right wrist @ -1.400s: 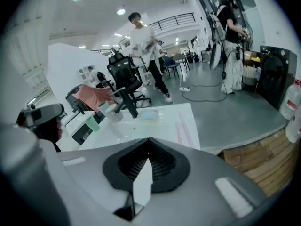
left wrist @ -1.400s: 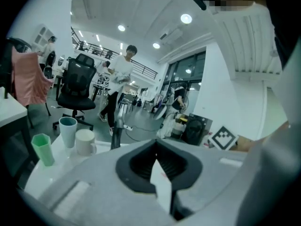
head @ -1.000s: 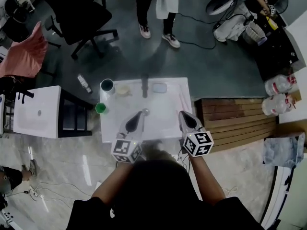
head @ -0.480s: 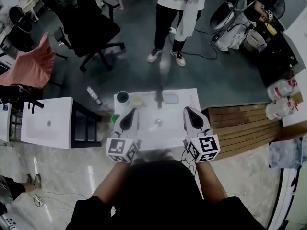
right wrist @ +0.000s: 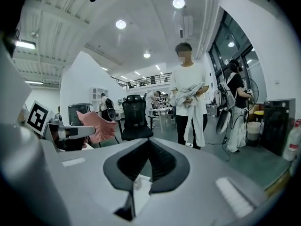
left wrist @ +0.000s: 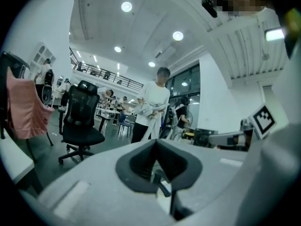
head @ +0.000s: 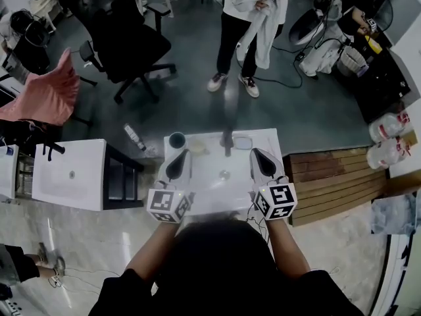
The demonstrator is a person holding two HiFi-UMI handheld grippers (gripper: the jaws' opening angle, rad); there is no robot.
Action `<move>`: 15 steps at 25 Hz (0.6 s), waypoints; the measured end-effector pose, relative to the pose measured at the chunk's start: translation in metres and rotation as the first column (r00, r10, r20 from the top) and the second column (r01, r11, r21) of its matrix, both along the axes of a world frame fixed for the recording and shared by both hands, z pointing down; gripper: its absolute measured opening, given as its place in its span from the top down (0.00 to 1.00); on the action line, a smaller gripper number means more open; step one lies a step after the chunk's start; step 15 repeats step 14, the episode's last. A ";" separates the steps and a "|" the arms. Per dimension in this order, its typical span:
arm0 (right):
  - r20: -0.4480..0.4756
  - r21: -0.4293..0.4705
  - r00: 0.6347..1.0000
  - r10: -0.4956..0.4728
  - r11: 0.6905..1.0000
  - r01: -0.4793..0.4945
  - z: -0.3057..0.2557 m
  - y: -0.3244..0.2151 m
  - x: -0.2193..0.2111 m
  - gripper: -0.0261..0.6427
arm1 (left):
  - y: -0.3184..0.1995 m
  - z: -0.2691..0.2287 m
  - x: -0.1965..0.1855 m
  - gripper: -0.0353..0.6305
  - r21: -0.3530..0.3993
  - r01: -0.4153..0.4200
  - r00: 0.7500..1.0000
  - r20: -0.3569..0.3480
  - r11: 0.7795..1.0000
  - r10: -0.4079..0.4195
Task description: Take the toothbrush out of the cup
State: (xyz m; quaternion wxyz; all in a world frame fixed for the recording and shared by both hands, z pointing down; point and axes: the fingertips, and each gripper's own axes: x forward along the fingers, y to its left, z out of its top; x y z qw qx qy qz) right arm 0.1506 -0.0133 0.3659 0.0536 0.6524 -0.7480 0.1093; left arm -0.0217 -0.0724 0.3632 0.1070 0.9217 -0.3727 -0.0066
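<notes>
In the head view a dark cup (head: 176,140) stands at the back left corner of the white washbasin (head: 209,188). No toothbrush can be made out in it at this size. My left gripper (head: 175,162) is shut and hangs just in front of the cup, over the basin's left side. My right gripper (head: 260,155) is shut over the basin's right edge. In the left gripper view the left gripper (left wrist: 156,141) points out at the room, jaws together and empty. The right gripper (right wrist: 147,142) in its own view looks the same. The cup is in neither gripper view.
A dark tap (head: 227,143), a drain (head: 225,174), a soap dish (head: 243,142) and a pale yellowish item (head: 196,147) are on the basin. A black rack (head: 125,176) and white table (head: 66,175) stand left, a wooden platform (head: 335,176) right. A person (head: 243,25) stands beyond.
My left gripper has shifted left, away from the drain toward the cup. The head view has tilted up, so the basin sits lower and the standing person shows more fully.
</notes>
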 end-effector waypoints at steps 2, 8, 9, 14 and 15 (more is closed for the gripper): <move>-0.002 0.002 1.000 0.006 1.000 -0.006 0.000 -0.005 -0.001 0.96 | -0.005 -0.001 -0.002 0.94 0.004 -0.002 1.000 0.003 1.000 0.002; 0.000 0.008 1.000 0.017 1.000 -0.017 -0.003 -0.015 0.001 0.96 | -0.012 -0.001 0.001 0.94 0.003 -0.014 1.000 0.005 1.000 0.014; 0.001 0.008 1.000 0.017 1.000 -0.017 -0.003 -0.016 0.002 0.96 | -0.013 0.000 0.002 0.94 0.001 -0.016 1.000 0.006 1.000 0.016; 0.016 0.013 1.000 0.023 1.000 -0.023 -0.004 -0.020 0.011 0.96 | -0.014 0.002 0.015 0.94 -0.008 -0.024 1.000 0.007 1.000 0.024; 0.016 0.013 1.000 0.023 1.000 -0.023 -0.004 -0.020 0.011 0.96 | -0.014 0.002 0.015 0.94 -0.008 -0.024 1.000 0.007 1.000 0.024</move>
